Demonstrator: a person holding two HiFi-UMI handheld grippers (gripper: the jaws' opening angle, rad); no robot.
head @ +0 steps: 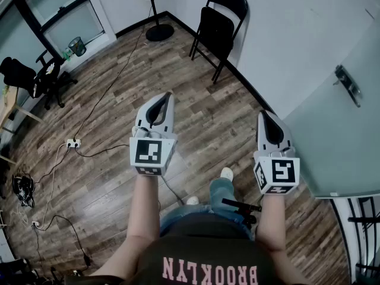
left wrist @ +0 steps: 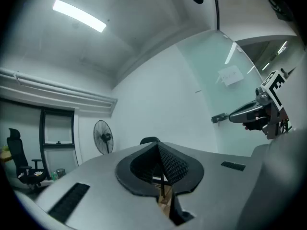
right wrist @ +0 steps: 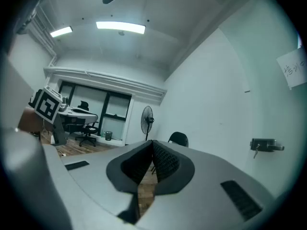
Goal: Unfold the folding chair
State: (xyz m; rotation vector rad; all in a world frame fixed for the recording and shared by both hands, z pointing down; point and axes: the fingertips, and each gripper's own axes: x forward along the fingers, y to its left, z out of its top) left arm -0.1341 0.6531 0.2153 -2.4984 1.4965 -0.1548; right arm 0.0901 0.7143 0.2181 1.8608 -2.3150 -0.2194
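Nothing is done yet: the folding chair [head: 217,31] leans, seemingly still folded, against the wall at upper centre, well apart from the left gripper [head: 160,98] and right gripper [head: 266,116], whose jaws are closed on nothing.

There are 2 hand-held grippers [head: 168,96] [head: 263,114], 1 folding chair [head: 217,27] and 1 fan [head: 159,32].

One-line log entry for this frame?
phase: pre-grasp | folding chair: folded, against wall, untouched | left gripper: shut, empty | right gripper: shut, empty
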